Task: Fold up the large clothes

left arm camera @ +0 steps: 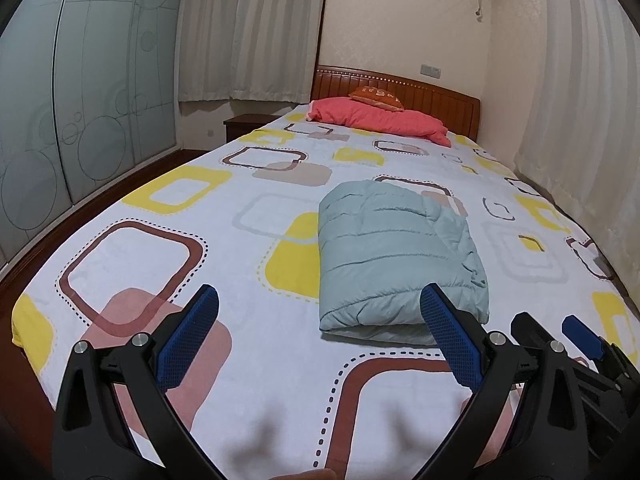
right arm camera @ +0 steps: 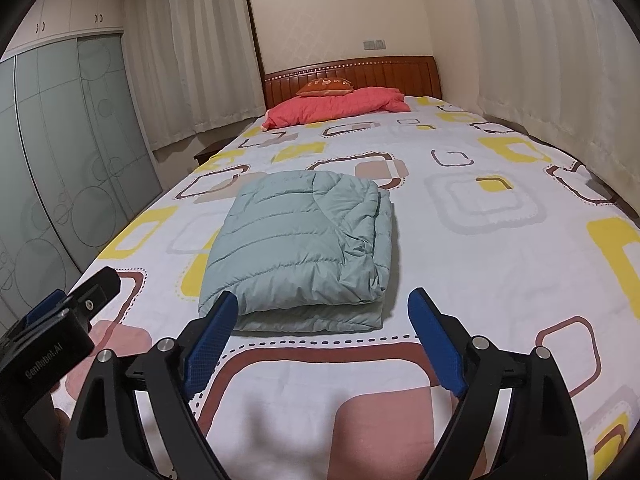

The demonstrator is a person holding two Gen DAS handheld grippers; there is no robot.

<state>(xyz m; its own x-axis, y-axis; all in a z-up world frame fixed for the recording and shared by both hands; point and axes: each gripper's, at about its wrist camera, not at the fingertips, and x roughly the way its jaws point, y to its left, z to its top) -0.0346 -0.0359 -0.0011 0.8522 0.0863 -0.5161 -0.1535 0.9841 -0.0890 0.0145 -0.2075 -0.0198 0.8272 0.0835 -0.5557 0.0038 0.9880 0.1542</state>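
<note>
A pale green quilted jacket (left arm camera: 396, 256) lies folded into a thick rectangle on the patterned bedsheet (left arm camera: 168, 248). It also shows in the right wrist view (right arm camera: 300, 248). My left gripper (left arm camera: 320, 300) is open and empty, held above the sheet just in front of the jacket, its right finger over the jacket's near edge. My right gripper (right arm camera: 322, 304) is open and empty, held just in front of the jacket's near edge. The right gripper shows at the lower right of the left wrist view (left arm camera: 576, 344). The left gripper shows at the lower left of the right wrist view (right arm camera: 60, 312).
A pink folded quilt (left arm camera: 380, 120) and an orange cushion (left arm camera: 376, 96) lie against the wooden headboard (left arm camera: 440, 92). A glass-fronted wardrobe (left arm camera: 80, 120) stands left of the bed. Curtains (left arm camera: 580, 120) hang along the right side. A dark nightstand (left arm camera: 248, 124) stands by the far left corner.
</note>
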